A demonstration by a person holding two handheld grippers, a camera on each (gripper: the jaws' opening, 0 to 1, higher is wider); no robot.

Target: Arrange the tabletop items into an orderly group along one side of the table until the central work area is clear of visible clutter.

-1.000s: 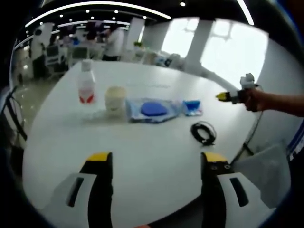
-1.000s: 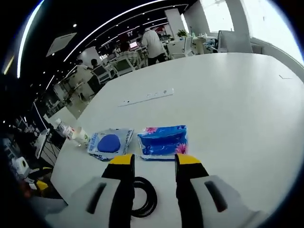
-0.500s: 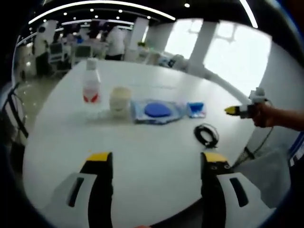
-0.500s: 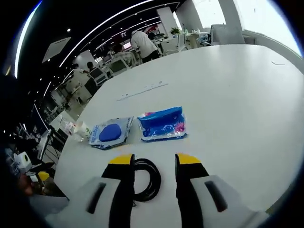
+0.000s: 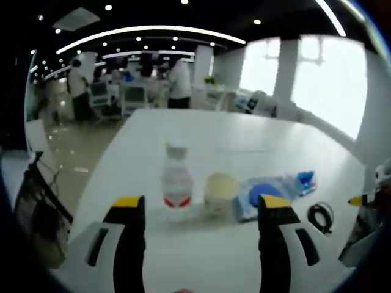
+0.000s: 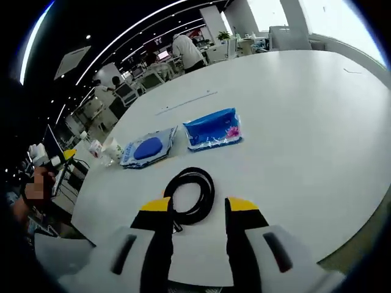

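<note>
Cable coil (image 6: 190,195) is lying on the desk (image 6: 305,122), apart from the row of bottle (image 5: 177,183), cup (image 5: 220,190) and, apparently, pouches (image 6: 146,149). Right gripper (image 6: 198,207) is hovering over it, fingers spread, empty; left gripper (image 5: 198,204) likewise.

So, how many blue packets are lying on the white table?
2. The clear packet with a blue round pad lies beside the paper cup; the blue tissue packet with pink flowers lies next to it, beyond the black coiled cable. None seems hidden.
</note>
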